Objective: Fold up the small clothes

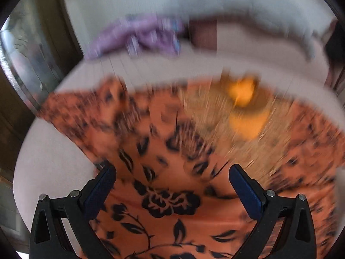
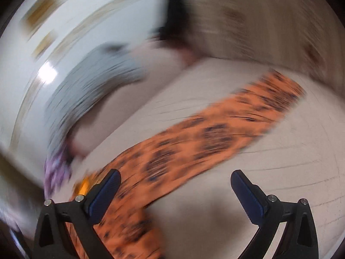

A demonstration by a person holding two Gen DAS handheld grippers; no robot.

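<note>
- The orange floral garment [image 1: 163, 172] lies spread on a pale beige cushioned surface [image 1: 54, 161], which looks like a sofa seat or a bed; the blur does not let me say which.
- In the right wrist view the garment [image 2: 204, 138] shows as a long band, with its long axis running from the lower left by the gripper up to the upper right, where its far end points.
- The left gripper [image 1: 171, 171] hangs directly over the garment with jaws wide and nothing between them.
- The right gripper [image 2: 175, 177] also has jaws wide and empty; its left finger is over the garment's near end and its right finger is over bare cushion.
- A yellow-orange patch [image 1: 241, 95] sits on the garment's far side, too smeared to name.
- A crumpled purple cloth [image 1: 140, 36] lies beyond the garment, apart from it, near the cushion's back edge.
- A grey fabric item [image 2: 90, 90] lies beyond the garment too, beside the purple cloth [image 2: 56, 172].
- Both views are heavily motion-blurred.
</note>
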